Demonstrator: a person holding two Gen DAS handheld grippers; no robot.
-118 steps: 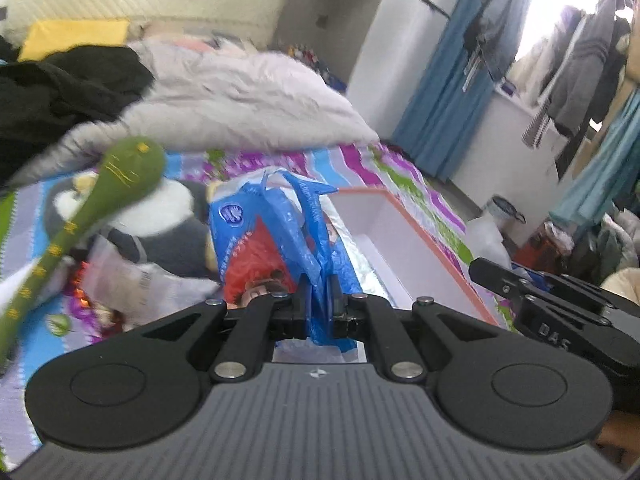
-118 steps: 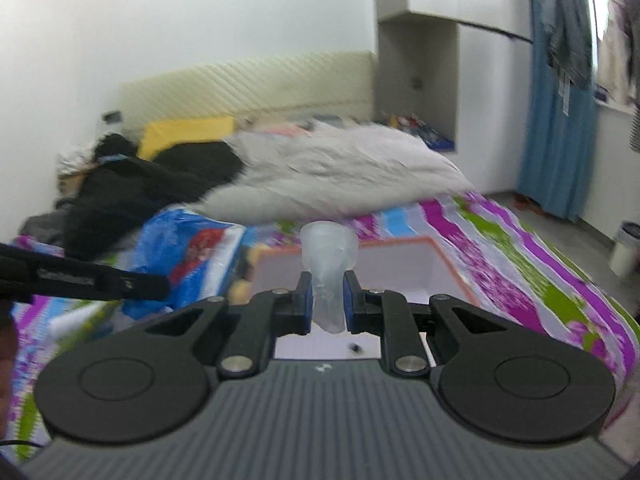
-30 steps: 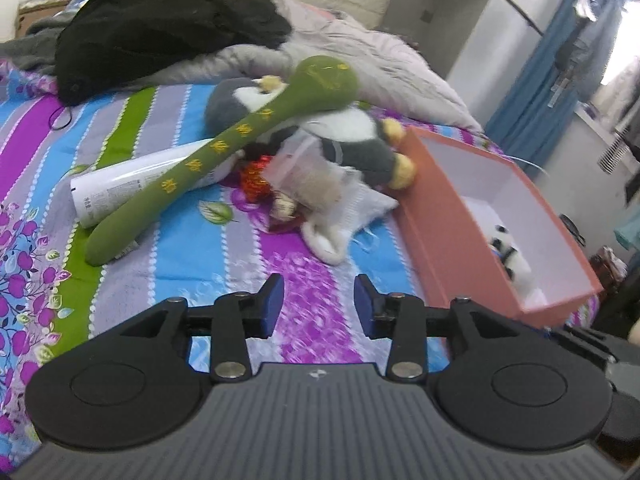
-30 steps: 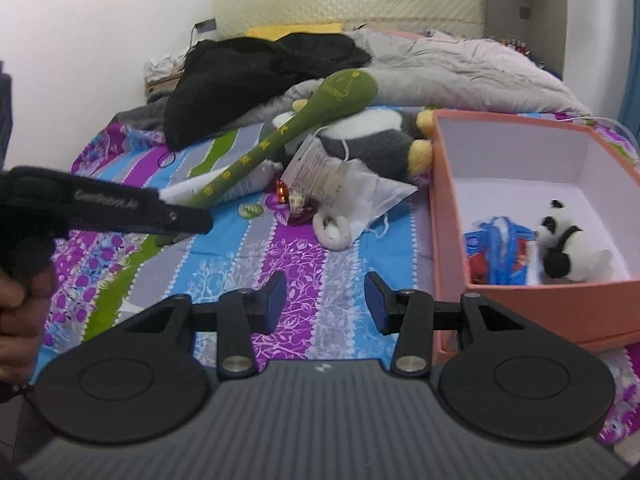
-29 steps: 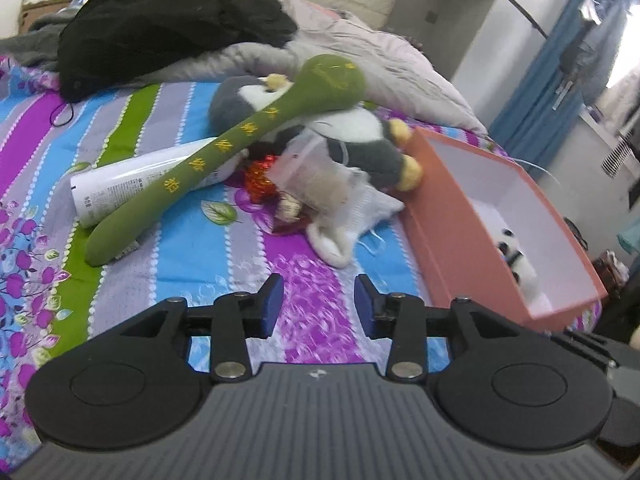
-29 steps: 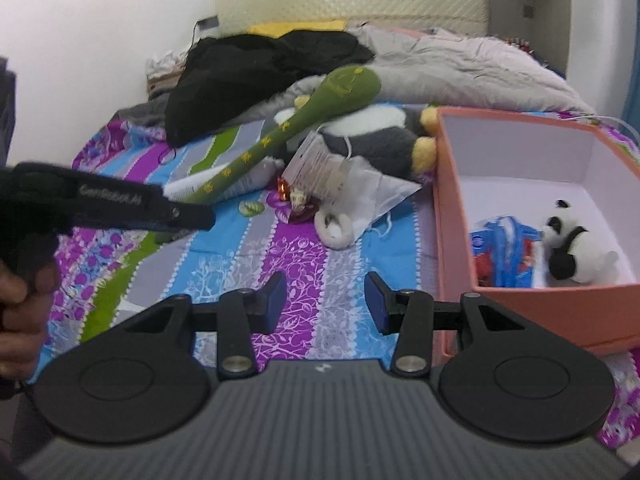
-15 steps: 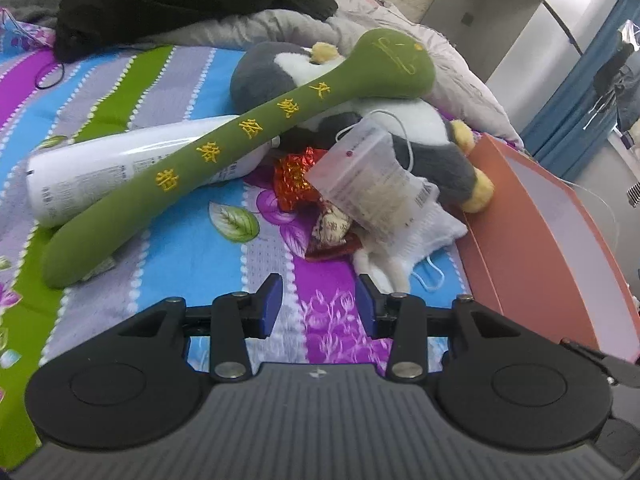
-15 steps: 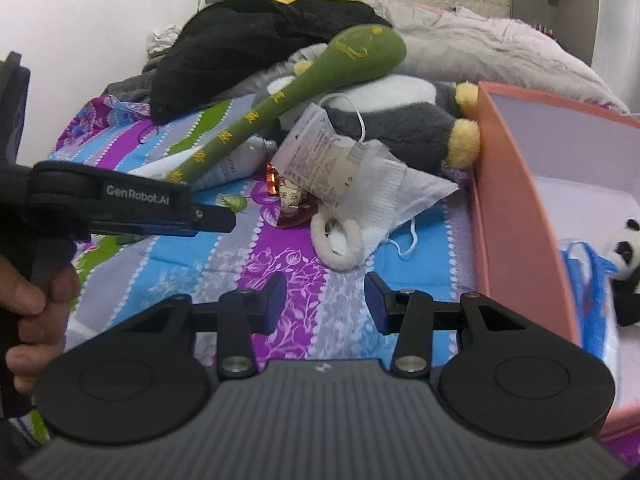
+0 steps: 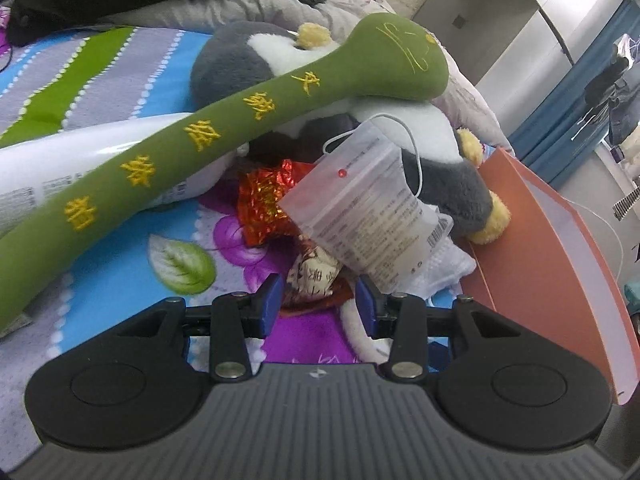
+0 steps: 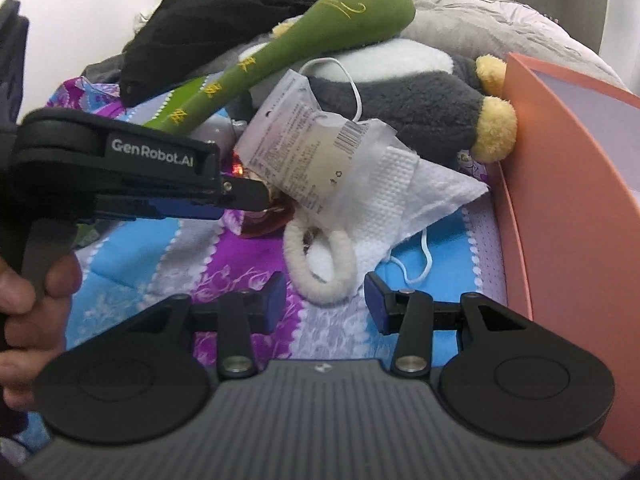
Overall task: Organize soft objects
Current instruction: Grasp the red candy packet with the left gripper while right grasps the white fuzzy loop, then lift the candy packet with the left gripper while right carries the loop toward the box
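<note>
A pile of soft things lies on the striped bedspread. My left gripper (image 9: 318,300) is open, its fingers on either side of a small crinkly wrapped packet (image 9: 316,280) without touching it. Behind it are a red foil bundle (image 9: 264,200), a clear plastic pouch (image 9: 356,208), a long green plush (image 9: 240,120) with yellow characters and a grey-and-white penguin plush (image 9: 440,168). My right gripper (image 10: 325,296) is open just short of a white fuzzy ring (image 10: 320,260) that lies on a white face mask (image 10: 400,192). The left gripper (image 10: 256,196) reaches in from the left.
An orange box (image 10: 560,200) with a white inside stands right beside the pile; its contents are out of view. A white bottle (image 9: 80,160) lies under the green plush. Black clothing (image 10: 224,12) and a grey duvet lie further back. A hand (image 10: 36,292) holds the left gripper.
Both grippers have moved forward and down toward the pile, which now fills the views. The box's inside has slid out of sight. Both grippers stay open.
</note>
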